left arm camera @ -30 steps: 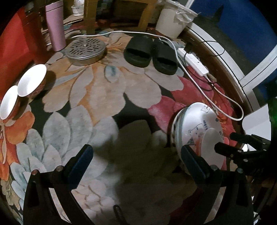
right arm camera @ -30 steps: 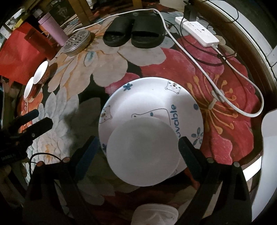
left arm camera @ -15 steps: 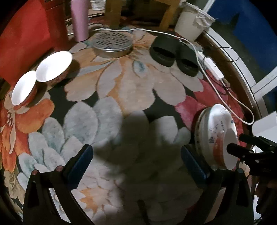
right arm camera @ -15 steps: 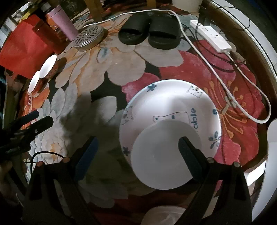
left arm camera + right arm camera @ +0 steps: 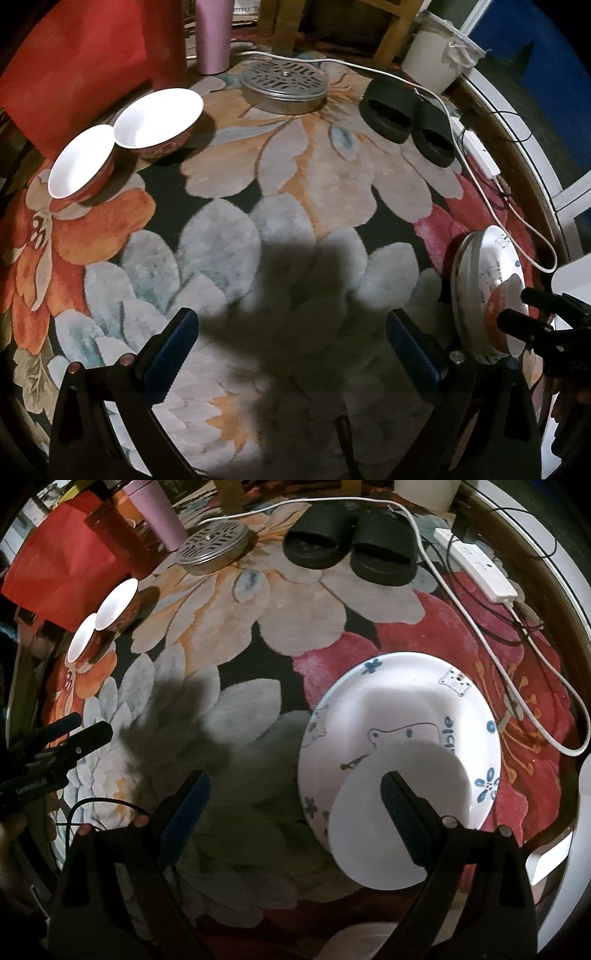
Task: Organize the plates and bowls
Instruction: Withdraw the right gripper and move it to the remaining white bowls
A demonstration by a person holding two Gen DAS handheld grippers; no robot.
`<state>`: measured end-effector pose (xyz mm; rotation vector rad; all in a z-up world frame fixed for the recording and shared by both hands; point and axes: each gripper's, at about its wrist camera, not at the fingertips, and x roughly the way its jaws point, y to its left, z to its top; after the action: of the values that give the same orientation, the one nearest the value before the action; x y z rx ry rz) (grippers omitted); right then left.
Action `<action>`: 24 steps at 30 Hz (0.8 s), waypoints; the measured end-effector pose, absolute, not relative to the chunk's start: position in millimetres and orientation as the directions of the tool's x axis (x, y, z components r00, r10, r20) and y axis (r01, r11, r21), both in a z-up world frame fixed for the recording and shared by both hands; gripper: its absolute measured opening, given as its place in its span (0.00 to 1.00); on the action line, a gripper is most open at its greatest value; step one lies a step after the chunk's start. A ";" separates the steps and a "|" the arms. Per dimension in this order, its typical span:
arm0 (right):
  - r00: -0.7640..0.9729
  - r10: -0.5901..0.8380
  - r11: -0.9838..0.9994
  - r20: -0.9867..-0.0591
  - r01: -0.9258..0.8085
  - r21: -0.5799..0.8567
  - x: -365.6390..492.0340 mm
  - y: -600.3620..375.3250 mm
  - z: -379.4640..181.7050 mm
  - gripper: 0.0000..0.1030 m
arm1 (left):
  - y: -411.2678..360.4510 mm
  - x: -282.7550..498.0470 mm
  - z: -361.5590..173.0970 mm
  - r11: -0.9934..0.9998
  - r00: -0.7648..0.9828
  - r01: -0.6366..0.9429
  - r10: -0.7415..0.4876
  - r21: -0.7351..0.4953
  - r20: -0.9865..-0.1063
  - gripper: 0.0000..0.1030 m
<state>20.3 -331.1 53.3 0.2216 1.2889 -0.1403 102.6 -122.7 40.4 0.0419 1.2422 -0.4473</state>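
Observation:
Two red bowls with white insides, one (image 5: 79,162) nearer and one (image 5: 159,114) behind it, stand touching on the flowered carpet at the upper left of the left wrist view; the right wrist view shows the same bowls (image 5: 107,616) far left. My left gripper (image 5: 291,325) is open over bare carpet, well short of them. A white bear-print plate (image 5: 402,701) lies at the right with a small bowl (image 5: 369,834) on its near edge. My right gripper (image 5: 295,786) is open, its right finger in front of that bowl. In the left wrist view this bowl (image 5: 495,310) shows red beside the right gripper (image 5: 517,306).
Black slippers (image 5: 351,550), a perforated metal lid (image 5: 284,85), a pink tumbler (image 5: 214,33) and a red bag (image 5: 74,66) line the far side. A white cable (image 5: 480,638) and power strip (image 5: 476,565) run past the plate. A white bucket (image 5: 436,55) stands behind.
The left gripper has moved toward the two red bowls, which now look larger and nearer. The right gripper has swung left, so the plate and bowl sit further right between its fingers.

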 end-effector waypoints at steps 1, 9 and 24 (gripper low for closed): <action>0.272 0.022 0.971 -0.962 0.223 0.085 21.1 -329.4 52.4 0.92 | -120.6 102.9 40.0 0.914 0.248 0.348 -0.304 -0.208 -0.920 0.99; 0.260 0.031 0.978 -0.965 0.190 0.083 27.9 -314.1 47.2 0.92 | -98.3 108.1 35.6 0.930 0.259 0.310 -0.283 -0.198 -0.924 0.99; 0.246 0.057 0.987 -0.968 0.131 0.091 39.8 -285.4 40.5 0.92 | -61.5 116.2 26.1 0.953 0.269 0.245 -0.242 -0.177 -0.932 0.99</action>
<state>39.8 -285.4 40.5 0.1647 1.3235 -0.0509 116.2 -61.5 26.1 0.0030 1.2561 -0.3287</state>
